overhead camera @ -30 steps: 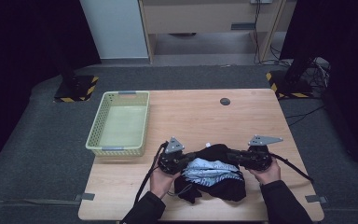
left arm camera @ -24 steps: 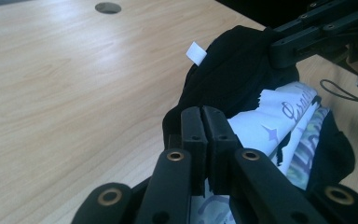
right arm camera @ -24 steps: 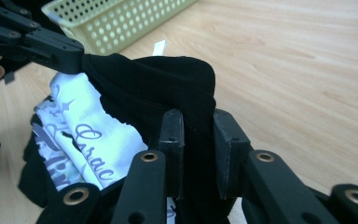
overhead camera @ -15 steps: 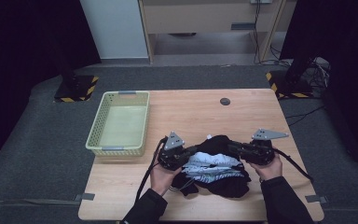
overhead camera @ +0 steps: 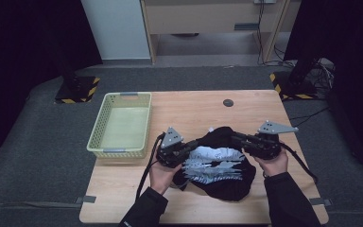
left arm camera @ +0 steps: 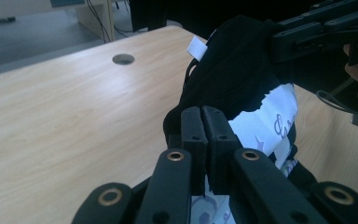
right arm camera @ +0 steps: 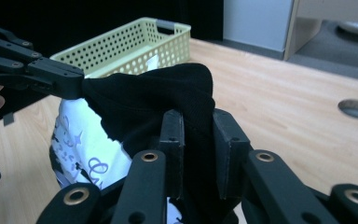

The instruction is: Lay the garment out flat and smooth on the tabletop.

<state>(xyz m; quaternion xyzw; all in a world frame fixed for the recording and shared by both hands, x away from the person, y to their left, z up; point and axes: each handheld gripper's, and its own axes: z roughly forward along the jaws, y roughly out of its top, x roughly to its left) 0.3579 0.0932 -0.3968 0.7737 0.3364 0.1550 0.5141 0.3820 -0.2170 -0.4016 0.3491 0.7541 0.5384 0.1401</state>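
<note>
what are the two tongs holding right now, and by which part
Both hold the black garment: left tongs pinch its left edge, right tongs a bunched fold at its right edge.

Both grippers [overhead camera: 196,147] [overhead camera: 236,139] and black garment [overhead camera: 227,182] higher off table [overhead camera: 123,208].

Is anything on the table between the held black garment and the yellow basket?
Nothing visible. Both grippers, left and right, are clamped on the black garment, and bare tabletop lies between it and the yellow basket.
</note>
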